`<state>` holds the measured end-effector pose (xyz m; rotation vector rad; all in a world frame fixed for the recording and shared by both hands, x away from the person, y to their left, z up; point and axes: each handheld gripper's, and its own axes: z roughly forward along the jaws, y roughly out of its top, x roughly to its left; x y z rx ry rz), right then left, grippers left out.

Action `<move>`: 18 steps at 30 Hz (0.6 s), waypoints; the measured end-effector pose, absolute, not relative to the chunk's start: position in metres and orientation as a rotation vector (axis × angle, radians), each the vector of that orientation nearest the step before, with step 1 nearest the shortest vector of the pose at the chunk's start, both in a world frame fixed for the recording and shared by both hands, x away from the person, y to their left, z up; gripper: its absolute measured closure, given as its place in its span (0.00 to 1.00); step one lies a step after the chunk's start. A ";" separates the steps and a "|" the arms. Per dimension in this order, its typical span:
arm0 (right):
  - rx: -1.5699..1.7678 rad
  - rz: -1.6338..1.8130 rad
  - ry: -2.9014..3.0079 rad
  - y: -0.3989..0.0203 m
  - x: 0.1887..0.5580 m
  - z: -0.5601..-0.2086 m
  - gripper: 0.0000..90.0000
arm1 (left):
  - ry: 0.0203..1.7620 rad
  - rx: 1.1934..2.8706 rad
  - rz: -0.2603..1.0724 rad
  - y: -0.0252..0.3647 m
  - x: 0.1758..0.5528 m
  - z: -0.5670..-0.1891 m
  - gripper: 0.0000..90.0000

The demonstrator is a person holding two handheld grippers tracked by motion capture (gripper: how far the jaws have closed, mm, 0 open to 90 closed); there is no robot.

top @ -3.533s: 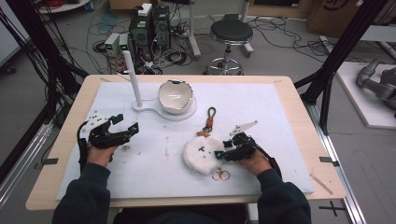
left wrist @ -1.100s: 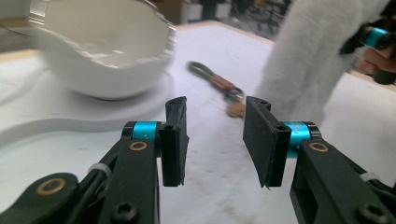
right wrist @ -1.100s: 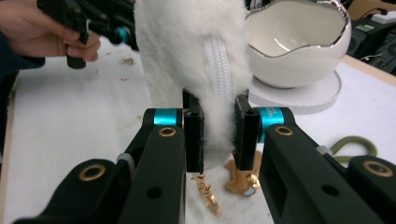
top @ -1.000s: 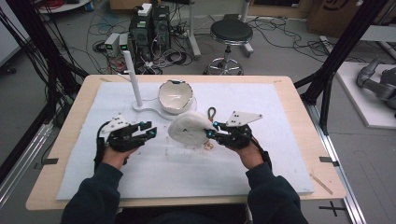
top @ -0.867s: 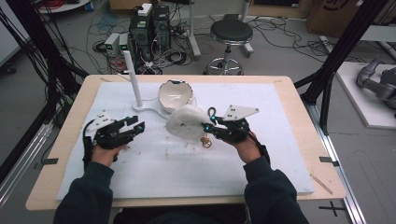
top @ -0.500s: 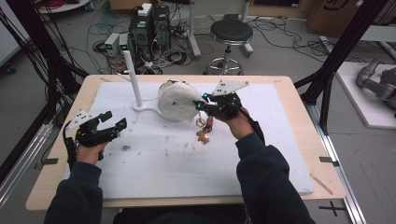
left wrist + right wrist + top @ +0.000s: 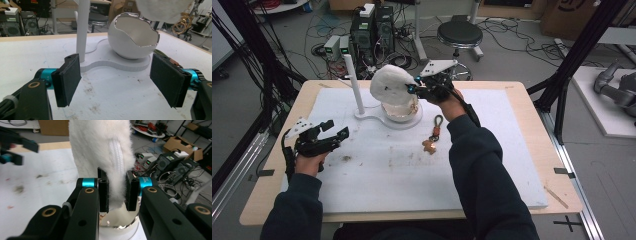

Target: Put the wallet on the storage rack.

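Right tongs (image 7: 117,192) grip one fluffy pouch (image 7: 391,85) | left tongs (image 7: 120,82) agape | one bowl (image 7: 133,40)

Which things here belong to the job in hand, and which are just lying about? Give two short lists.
In the job:
- white fluffy pouch, pinched by the right gripper
- broken-egg bowl beneath it
- bowl's white base

Lying about:
- keychain on the mat
- small brown charm
- white post
- left gripper, open and idle
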<state>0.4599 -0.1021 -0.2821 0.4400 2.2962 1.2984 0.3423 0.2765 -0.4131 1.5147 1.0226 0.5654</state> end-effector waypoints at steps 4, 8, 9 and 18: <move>0.422 1.224 2.293 -0.093 0.476 -0.282 0.87 | 1.028 1.510 0.562 0.278 0.342 -0.413 0.28; 0.377 1.127 2.286 -0.089 0.487 -0.285 0.87 | 1.032 1.506 0.559 0.278 0.343 -0.414 0.28; 0.376 1.069 2.301 -0.088 0.490 -0.291 0.87 | 1.033 1.509 0.556 0.278 0.343 -0.414 0.28; 0.308 0.891 2.332 -0.084 0.492 -0.305 0.87 | 1.031 1.511 0.553 0.278 0.343 -0.414 0.28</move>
